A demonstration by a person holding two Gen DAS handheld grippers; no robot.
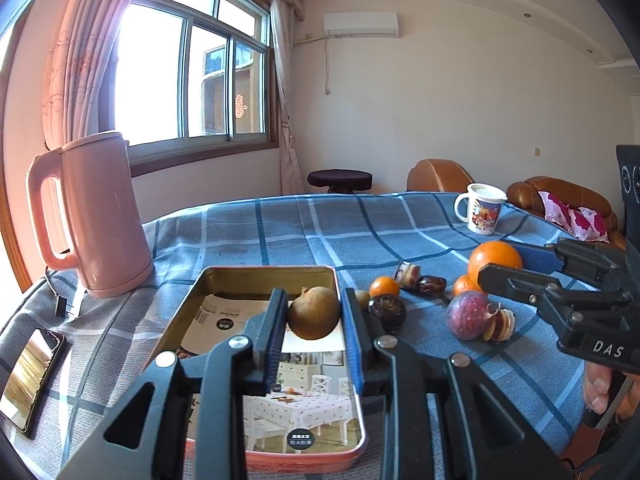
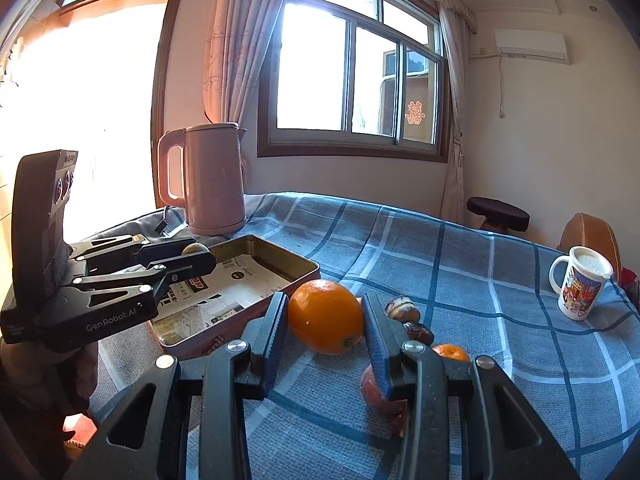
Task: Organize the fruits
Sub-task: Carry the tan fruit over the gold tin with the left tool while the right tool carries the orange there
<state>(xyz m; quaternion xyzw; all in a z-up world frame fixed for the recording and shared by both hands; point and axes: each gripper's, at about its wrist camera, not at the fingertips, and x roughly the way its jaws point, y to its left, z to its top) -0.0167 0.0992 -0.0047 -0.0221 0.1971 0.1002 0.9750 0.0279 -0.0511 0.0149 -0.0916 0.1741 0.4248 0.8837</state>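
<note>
I hold a brown fruit point(image 1: 314, 312) clamped in the left gripper point(image 1: 314, 316) above the tin tray point(image 1: 200, 280), inside its rim. The right gripper point(image 2: 325, 320) grips an orange point(image 2: 325, 316) over open desk point(image 2: 460, 280). Only the left view shows a phone point(image 1: 30, 376) near the desk edge.

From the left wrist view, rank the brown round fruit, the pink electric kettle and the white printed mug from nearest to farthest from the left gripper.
1. Brown round fruit: between the left gripper's fingers, over the metal tin.
2. Pink electric kettle: standing left of the tin on the blue checked cloth.
3. White printed mug: at the cloth's far right edge.
</note>
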